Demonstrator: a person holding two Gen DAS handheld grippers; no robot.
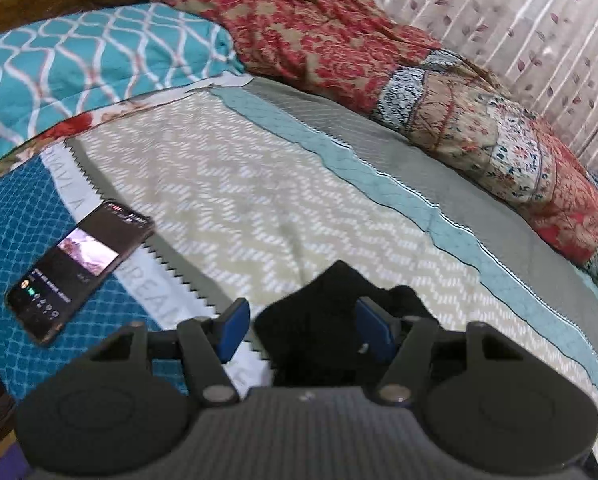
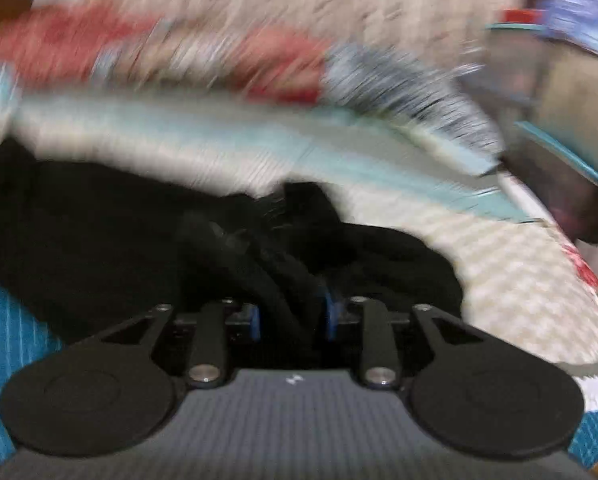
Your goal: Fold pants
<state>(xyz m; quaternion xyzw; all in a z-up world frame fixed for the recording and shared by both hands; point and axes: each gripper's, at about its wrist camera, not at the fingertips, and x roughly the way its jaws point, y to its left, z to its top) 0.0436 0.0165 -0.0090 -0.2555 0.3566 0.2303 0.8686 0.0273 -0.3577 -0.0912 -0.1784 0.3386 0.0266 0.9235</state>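
The black pants [image 1: 319, 320] lie bunched on the chevron-patterned bedspread [image 1: 227, 184]. In the left wrist view my left gripper [image 1: 299, 328] has its blue pads wide apart, with a bunch of the black cloth between them and against the right pad [image 1: 373, 330]; the left pad [image 1: 231, 328] stands clear of it. In the blurred right wrist view the pants [image 2: 99, 248] spread out to the left, and my right gripper [image 2: 291, 320] has its blue pads close together on a thick fold of the black cloth.
A phone [image 1: 83, 268] with a lit screen lies on the bed to the left. A teal patterned pillow [image 1: 79, 60] and a red floral quilt [image 1: 339, 48] lie along the far side. A curtain [image 1: 539, 20] hangs behind.
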